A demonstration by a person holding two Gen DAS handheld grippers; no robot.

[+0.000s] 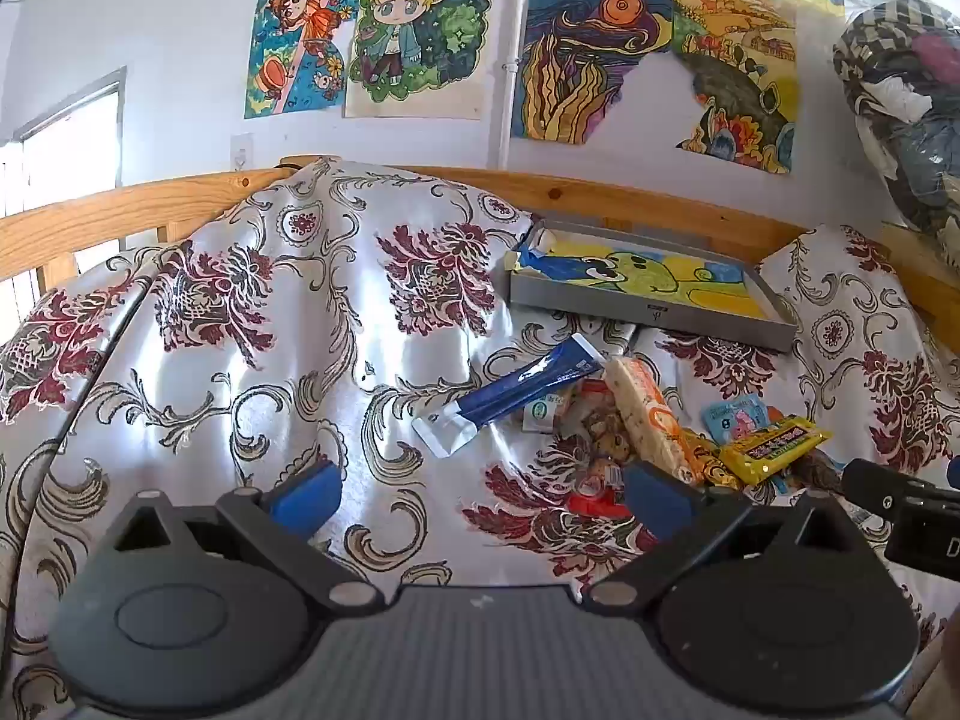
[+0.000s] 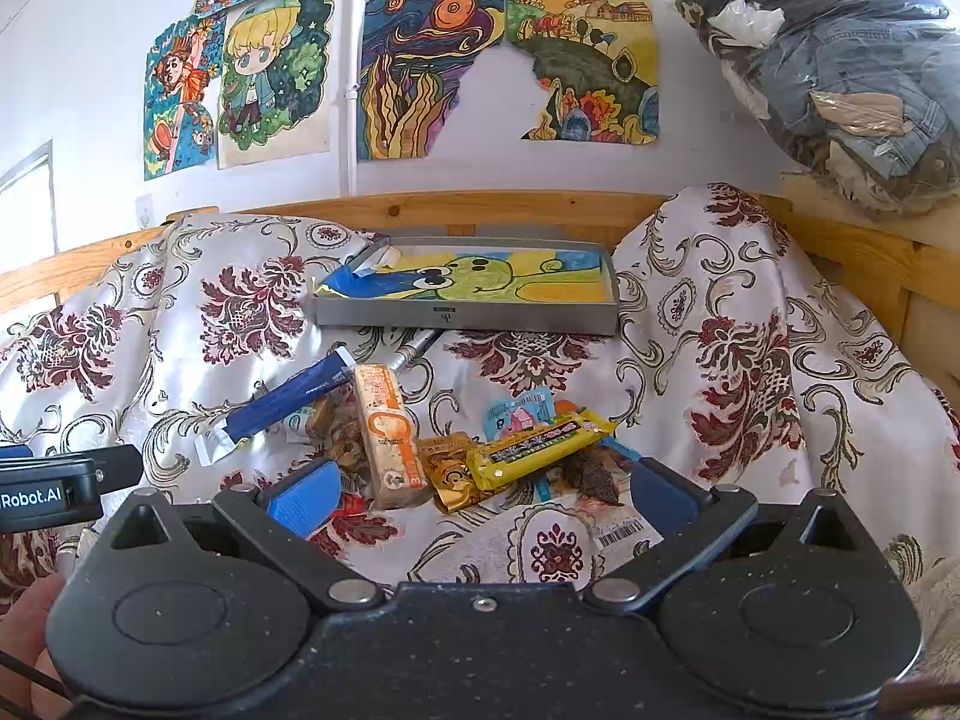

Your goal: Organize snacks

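A heap of snack packets lies on the patterned cloth: a long blue packet (image 1: 516,393) (image 2: 288,399), an orange-and-white bar (image 1: 651,420) (image 2: 387,441), a yellow bar (image 1: 774,447) (image 2: 540,444), a gold wrapper (image 2: 447,468), a small light-blue sachet (image 1: 735,417) (image 2: 522,414) and brown clear-wrapped pieces (image 1: 603,429). Behind them sits a shallow grey box (image 1: 654,315) (image 2: 468,318) lined with a frog drawing. My left gripper (image 1: 480,495) hovers open left of the heap, holding nothing. My right gripper (image 2: 480,495) hovers open just in front of the heap, also bare.
The floral cloth (image 1: 270,330) drapes over humps at left and right (image 2: 750,330). A wooden rail (image 1: 150,204) (image 2: 480,207) runs behind, under a wall of drawings. A plastic-wrapped clothes bundle (image 2: 840,60) sits at the upper right. A barcode label (image 2: 624,531) lies near my right finger.
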